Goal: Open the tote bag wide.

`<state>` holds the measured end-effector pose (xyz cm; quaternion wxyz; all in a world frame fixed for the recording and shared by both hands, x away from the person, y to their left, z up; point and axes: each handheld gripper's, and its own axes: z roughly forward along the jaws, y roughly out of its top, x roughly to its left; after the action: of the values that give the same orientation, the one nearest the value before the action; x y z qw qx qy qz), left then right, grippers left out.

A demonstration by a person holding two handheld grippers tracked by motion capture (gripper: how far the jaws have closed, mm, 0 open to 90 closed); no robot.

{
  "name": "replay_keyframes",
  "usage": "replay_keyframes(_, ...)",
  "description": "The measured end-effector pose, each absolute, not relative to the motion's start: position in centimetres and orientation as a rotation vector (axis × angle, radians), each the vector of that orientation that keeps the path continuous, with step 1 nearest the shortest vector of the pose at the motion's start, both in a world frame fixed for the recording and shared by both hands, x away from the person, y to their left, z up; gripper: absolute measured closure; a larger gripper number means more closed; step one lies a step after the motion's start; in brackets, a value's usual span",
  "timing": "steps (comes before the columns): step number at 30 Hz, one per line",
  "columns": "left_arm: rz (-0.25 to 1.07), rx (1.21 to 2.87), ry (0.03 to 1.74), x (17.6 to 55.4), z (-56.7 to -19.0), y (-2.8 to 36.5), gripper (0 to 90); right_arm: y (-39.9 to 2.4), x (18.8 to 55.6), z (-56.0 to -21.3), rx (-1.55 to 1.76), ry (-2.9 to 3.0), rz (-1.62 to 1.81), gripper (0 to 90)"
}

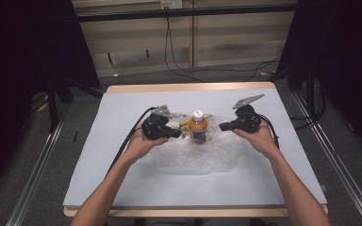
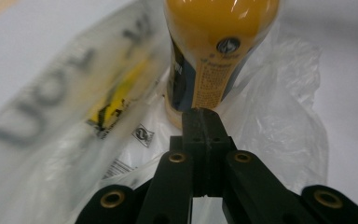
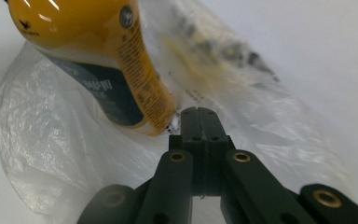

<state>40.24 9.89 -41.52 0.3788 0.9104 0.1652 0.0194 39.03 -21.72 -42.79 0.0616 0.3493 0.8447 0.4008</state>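
Note:
A bottle of orange drink [image 1: 198, 126] with a white cap stands upright on a crumpled clear plastic bag [image 1: 193, 162] at the middle of the table. My left gripper [image 1: 179, 134] is just left of the bottle and points at it, jaws shut. My right gripper [image 1: 221, 126] faces it from the right, also shut. In the left gripper view the closed tips [image 2: 200, 112] sit just before the bottle's base [image 2: 214, 46], with printed bag film [image 2: 279, 116] around. In the right gripper view the closed tips [image 3: 199, 111] are near the bottle's lower edge [image 3: 88, 60] over the bag [image 3: 37, 140]. Whether film is pinched is unclear.
The table carries a pale sheet [image 1: 122, 183] with a wooden edge [image 1: 193, 87] at the back. Black cables trail from both grippers. Dark stands and metal rails [image 1: 37, 169] flank the table on both sides.

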Motion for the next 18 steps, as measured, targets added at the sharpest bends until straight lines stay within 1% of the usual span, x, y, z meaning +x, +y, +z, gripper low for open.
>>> replay_keyframes(2, 0.038, 2.368, 0.413, 40.8, -42.1, 9.3, 90.0, -21.0, 39.6, -43.0, 1.031, 2.605, 1.18, 90.0)
replay_keyframes(6, 0.013, 2.366, 0.479, 42.1, -43.2, 9.0, 90.0, -20.3, 41.1, -42.9, 1.033, 2.67, 1.125, 90.0)
replay_keyframes(9, 0.006, 2.401, 0.515, 42.7, -44.3, 8.7, 90.0, -19.6, 42.1, -43.2, 1.037, 2.718, 1.1, 90.0)
replay_keyframes(10, -0.008, 2.408, 0.526, 42.8, -44.7, 8.5, 90.0, -19.2, 42.5, -43.3, 1.029, 2.736, 1.076, 90.0)
replay_keyframes(15, -0.024, 2.47, 0.473, 42.1, -45.9, 7.6, 90.0, -17.6, 43.6, -44.5, 1.037, 2.844, 0.975, 90.0)
replay_keyframes(18, -0.032, 2.489, 0.465, 40.6, -46.8, 7.2, 90.0, -16.9, 44.3, -45.6, 1.07, 2.891, 0.934, 90.0)
